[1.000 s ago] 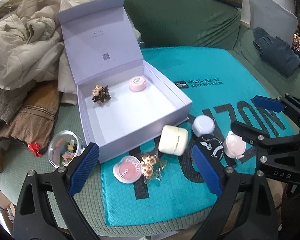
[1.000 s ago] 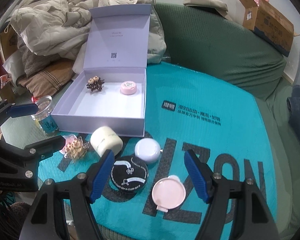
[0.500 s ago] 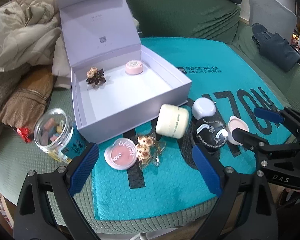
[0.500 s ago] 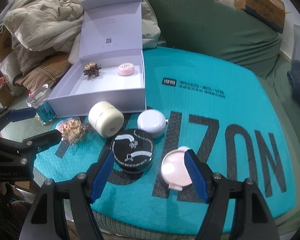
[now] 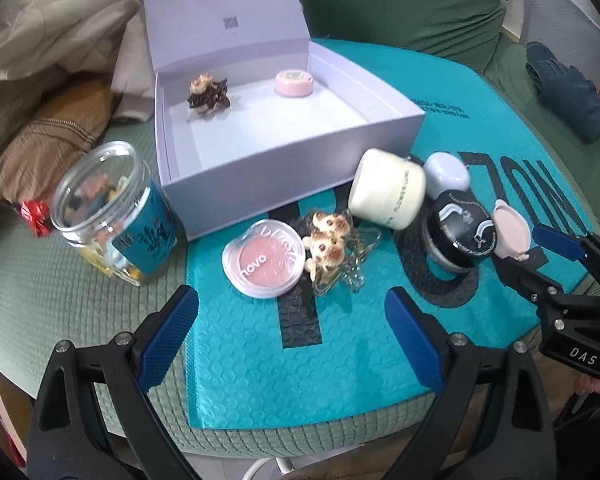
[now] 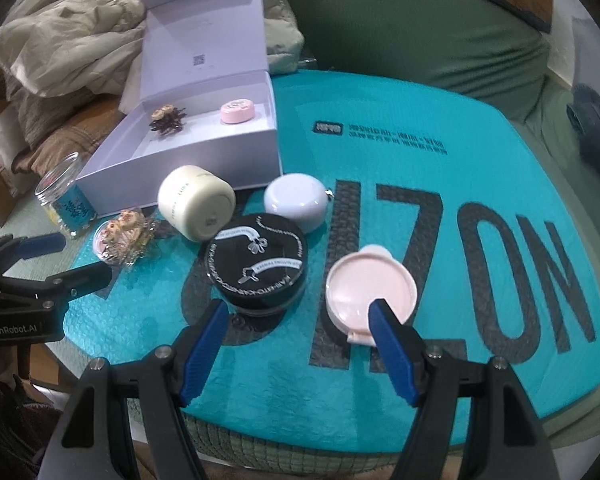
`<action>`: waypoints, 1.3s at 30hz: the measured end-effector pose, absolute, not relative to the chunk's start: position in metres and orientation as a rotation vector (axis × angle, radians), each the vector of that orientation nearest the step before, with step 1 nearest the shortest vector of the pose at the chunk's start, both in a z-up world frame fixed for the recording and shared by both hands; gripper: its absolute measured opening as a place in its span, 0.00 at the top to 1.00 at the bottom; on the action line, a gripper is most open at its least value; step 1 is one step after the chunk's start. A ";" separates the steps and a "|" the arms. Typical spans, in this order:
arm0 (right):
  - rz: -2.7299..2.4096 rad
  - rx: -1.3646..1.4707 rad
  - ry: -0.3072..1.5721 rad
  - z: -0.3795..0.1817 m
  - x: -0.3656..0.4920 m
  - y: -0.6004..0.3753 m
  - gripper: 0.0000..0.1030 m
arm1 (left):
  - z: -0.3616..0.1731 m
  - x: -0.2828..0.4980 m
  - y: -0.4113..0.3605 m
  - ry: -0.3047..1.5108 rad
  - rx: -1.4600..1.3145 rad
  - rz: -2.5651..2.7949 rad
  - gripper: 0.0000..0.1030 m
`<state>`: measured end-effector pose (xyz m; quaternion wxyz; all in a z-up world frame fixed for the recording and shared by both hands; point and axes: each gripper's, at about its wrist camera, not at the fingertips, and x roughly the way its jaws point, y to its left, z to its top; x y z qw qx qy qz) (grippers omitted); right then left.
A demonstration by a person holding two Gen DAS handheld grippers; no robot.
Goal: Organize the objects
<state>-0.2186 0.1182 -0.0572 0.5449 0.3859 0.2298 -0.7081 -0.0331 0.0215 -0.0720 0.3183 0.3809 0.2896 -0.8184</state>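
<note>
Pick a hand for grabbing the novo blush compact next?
Left. The left gripper has open jaws right in front of the novo compact. The right gripper faces the black jar and pink compact.

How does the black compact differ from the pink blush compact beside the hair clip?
The black compact is opaque, tall and printed with white ribbons; the blush compact is flat, with a clear lid showing pink powder. The black one sits near the right gripper, the blush ahead of the left gripper. Both are round and outside the box.
</note>
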 end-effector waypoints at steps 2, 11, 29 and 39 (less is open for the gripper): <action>-1.687 0.926 0.542 -0.061 -0.221 0.118 0.29 | -0.077 -0.034 0.020 0.768 1.010 -2.146 0.09; -1.747 0.938 0.540 -0.066 -0.235 0.123 0.29 | -0.082 -0.050 0.012 0.792 0.986 -2.183 0.09; -1.812 1.060 0.564 -0.084 -0.263 0.110 0.29 | -0.080 -0.095 0.013 0.722 1.030 -2.291 0.53; -1.822 1.095 0.588 -0.090 -0.272 0.096 0.29 | -0.078 -0.105 0.023 0.725 1.054 -2.341 0.60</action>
